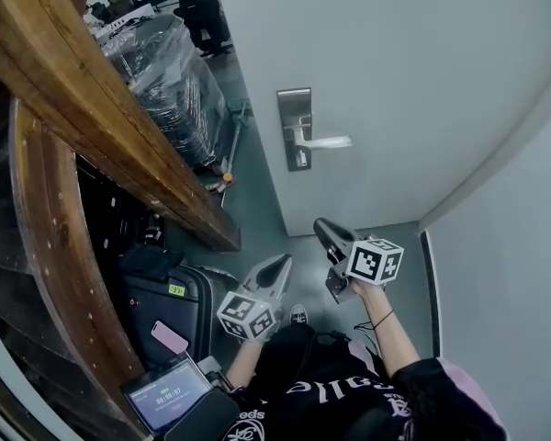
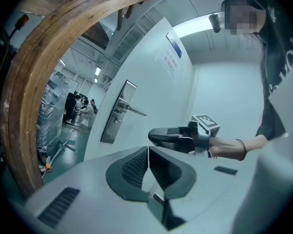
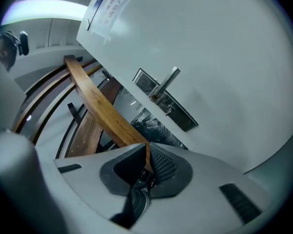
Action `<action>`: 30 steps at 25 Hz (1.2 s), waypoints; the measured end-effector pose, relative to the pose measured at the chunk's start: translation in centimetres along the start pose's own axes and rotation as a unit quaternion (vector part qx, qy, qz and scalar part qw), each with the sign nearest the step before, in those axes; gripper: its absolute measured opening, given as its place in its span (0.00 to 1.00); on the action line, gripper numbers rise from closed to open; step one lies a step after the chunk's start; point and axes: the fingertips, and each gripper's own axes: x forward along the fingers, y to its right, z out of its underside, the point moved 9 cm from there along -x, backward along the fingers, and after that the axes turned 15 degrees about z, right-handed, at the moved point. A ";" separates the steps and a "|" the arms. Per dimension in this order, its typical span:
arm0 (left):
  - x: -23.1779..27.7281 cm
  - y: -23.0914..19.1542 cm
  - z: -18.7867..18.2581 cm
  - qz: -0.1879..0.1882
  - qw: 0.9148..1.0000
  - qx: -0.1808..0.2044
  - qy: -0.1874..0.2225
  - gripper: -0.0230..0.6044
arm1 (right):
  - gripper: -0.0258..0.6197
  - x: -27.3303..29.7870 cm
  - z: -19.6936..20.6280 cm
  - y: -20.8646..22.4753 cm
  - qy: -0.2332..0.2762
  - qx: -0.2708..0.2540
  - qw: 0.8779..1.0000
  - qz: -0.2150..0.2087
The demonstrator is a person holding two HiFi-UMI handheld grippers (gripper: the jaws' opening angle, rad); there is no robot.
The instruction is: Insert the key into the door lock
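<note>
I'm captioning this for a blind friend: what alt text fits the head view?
Seen from above, a person holds two grippers, the left gripper and the right gripper, jaws together, pointed toward a white door with a metal handle. A curved wooden beam runs down the left side.

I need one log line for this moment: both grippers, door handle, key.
left gripper: shut, empty | right gripper: shut, no key seen | door handle: untouched, both grippers short of it
</note>
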 end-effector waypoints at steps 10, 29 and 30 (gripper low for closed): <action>-0.1 11.4 4.0 -0.050 0.998 -0.005 0.029 0.05 | 0.09 -14.4 7.2 1.0 -0.066 0.010 0.998 -0.022; -6.7 28.0 11.4 -0.128 0.991 -0.034 0.023 0.05 | 0.09 -28.7 16.3 -0.3 -0.132 -0.035 0.986 -0.092; -7.0 28.1 11.4 -0.123 0.991 -0.041 0.028 0.05 | 0.09 -28.8 16.5 -0.7 -0.134 -0.037 0.986 -0.097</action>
